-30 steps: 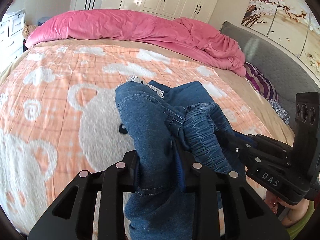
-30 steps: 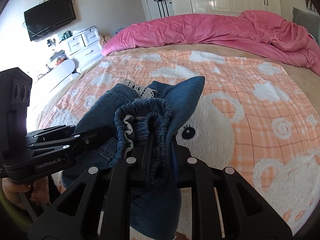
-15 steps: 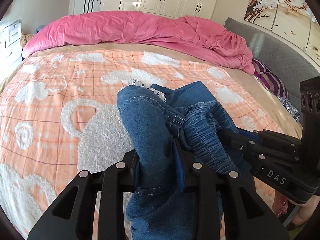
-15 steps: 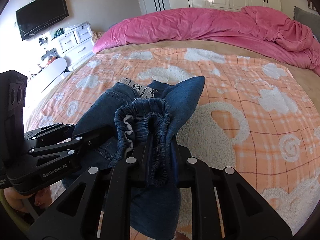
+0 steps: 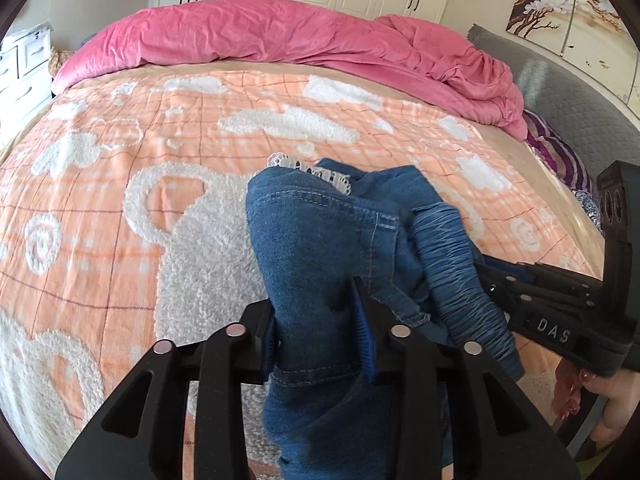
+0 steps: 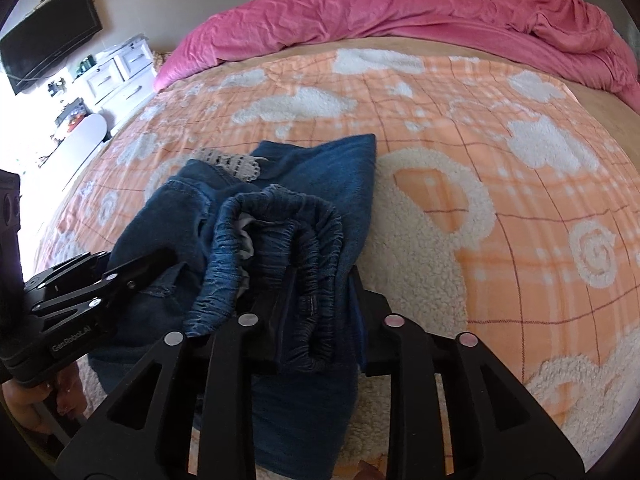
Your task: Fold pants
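The blue denim pants (image 5: 312,240) lie bunched on the orange bear-pattern blanket (image 5: 120,200), with a white lace trim (image 5: 316,168) at their far end. My left gripper (image 5: 320,320) has its jaws opening, and a folded denim edge still fills the gap from pad to pad. My right gripper (image 6: 320,300) is also opening, with the gathered elastic waistband (image 6: 280,216) still packed between its pads. Each gripper shows in the other's view: the right gripper (image 5: 492,276) comes in from the right, the left gripper (image 6: 132,268) from the left, both with tips buried in denim.
A crumpled pink duvet (image 5: 280,36) lies across the far side of the bed. A grey padded headboard (image 5: 560,92) and a striped pillow (image 5: 560,152) are at the right. A white dresser (image 6: 116,76) and a wall TV (image 6: 48,44) stand off to the left.
Both grippers have sunk toward the blanket with the pants. Both pairs of jaws stand wider than before, and the denim between them has loosened and spread.
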A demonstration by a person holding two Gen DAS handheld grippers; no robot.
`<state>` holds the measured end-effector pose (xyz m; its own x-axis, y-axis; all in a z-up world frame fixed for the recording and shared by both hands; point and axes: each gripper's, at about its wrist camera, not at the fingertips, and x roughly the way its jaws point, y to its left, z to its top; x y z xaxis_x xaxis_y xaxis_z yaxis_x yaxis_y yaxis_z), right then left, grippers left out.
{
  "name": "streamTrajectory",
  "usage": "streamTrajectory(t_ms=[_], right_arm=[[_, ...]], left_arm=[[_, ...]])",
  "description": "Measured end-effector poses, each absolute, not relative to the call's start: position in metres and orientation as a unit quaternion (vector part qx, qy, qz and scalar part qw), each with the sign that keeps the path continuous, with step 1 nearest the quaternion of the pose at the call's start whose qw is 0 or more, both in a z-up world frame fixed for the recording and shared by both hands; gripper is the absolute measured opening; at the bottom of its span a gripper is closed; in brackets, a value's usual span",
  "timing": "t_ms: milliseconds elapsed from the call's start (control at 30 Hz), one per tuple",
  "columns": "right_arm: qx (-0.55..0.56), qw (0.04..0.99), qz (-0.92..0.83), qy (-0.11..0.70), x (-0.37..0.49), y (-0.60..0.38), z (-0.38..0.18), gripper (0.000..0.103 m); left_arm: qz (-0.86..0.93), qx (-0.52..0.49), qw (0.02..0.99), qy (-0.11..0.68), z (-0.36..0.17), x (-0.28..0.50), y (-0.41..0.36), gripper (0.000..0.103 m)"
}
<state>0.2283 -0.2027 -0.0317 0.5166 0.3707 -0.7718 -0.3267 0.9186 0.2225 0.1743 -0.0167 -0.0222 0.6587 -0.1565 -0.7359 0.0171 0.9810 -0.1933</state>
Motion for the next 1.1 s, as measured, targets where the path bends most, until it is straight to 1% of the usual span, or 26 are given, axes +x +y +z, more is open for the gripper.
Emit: streamTrajectory(t_ms=[67, 133, 200, 267, 300, 367, 433, 800, 933, 1033, 1067, 1100], right_arm=[[0.024, 0.870, 0.190, 0.454, 0.229, -0.207, -0.036, 0.027], [0.024, 0.871, 0.181, 0.457, 0.230, -0.210, -0.039, 0.039], [0.025, 0.872, 0.172, 0.458, 0.230, -0.214, -0.041, 0.044], [0.026, 0.872, 0.169, 0.459, 0.229, -0.217, -0.043, 0.047], [0.026, 0.873, 0.166, 0.458, 0.229, -0.218, -0.043, 0.050], [0.029, 0.874, 0.162, 0.458, 0.228, -0.221, -0.044, 0.051], [0.034, 0.875, 0.160, 0.456, 0.225, -0.223, -0.044, 0.052], [0.032, 0.886, 0.150, 0.438, 0.202, -0.228, -0.037, 0.056], [0.039, 0.887, 0.151, 0.435, 0.192, -0.232, -0.032, 0.063], [0.036, 0.888, 0.155, 0.431, 0.181, -0.231, -0.029, 0.064], [0.035, 0.890, 0.156, 0.427, 0.177, -0.231, -0.028, 0.065], [0.034, 0.892, 0.157, 0.423, 0.172, -0.230, -0.027, 0.067]], left_arm=[[-0.044, -0.088, 0.906, 0.412, -0.024, 0.174, -0.014, 0.041], [-0.039, -0.092, 0.905, 0.413, -0.026, 0.173, -0.013, 0.046], [-0.037, -0.092, 0.905, 0.414, -0.027, 0.171, -0.012, 0.051], [-0.035, -0.090, 0.905, 0.415, -0.027, 0.169, -0.012, 0.055], [-0.034, -0.091, 0.905, 0.415, -0.028, 0.168, -0.011, 0.056], [-0.031, -0.093, 0.905, 0.414, -0.028, 0.164, -0.009, 0.061], [-0.028, -0.093, 0.905, 0.413, -0.028, 0.161, -0.009, 0.064], [-0.020, -0.094, 0.911, 0.400, -0.020, 0.135, -0.009, 0.073], [-0.023, -0.098, 0.913, 0.395, -0.017, 0.125, -0.009, 0.073], [-0.025, -0.098, 0.915, 0.392, -0.014, 0.115, -0.010, 0.073], [-0.026, -0.099, 0.915, 0.390, -0.013, 0.112, -0.011, 0.075], [-0.027, -0.099, 0.916, 0.388, -0.012, 0.109, -0.011, 0.079]])
